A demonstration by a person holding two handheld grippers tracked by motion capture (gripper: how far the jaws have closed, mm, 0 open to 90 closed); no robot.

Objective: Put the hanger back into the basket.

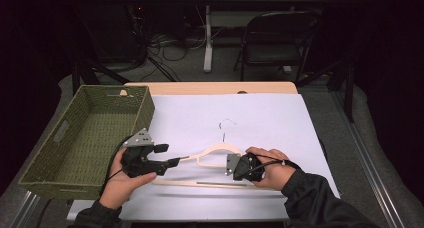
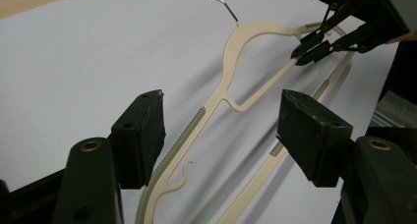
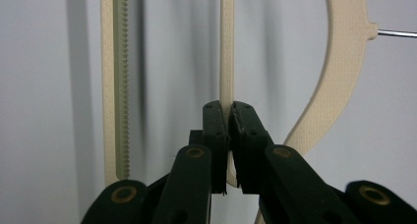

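Note:
A cream plastic hanger (image 1: 215, 149) with a wire hook lies flat on the white sheet (image 1: 260, 118). My right gripper (image 1: 231, 167) is shut on the hanger's thin inner bar (image 3: 227, 62); the pads (image 3: 216, 121) press it from both sides. The left gripper view also shows the right gripper (image 2: 302, 44) clamped on that bar. My left gripper (image 1: 169, 155) is open at the hanger's left shoulder. Its jaws stand wide apart, with the hanger's ribbed arm (image 2: 189, 130) running between the pads (image 2: 142, 130) just above the sheet.
A green woven basket (image 1: 145, 108) sits at the table's left, close to my left hand. The wooden table edge (image 1: 210, 88) shows beyond the sheet. A folding chair (image 1: 275, 38) and cables are on the floor behind.

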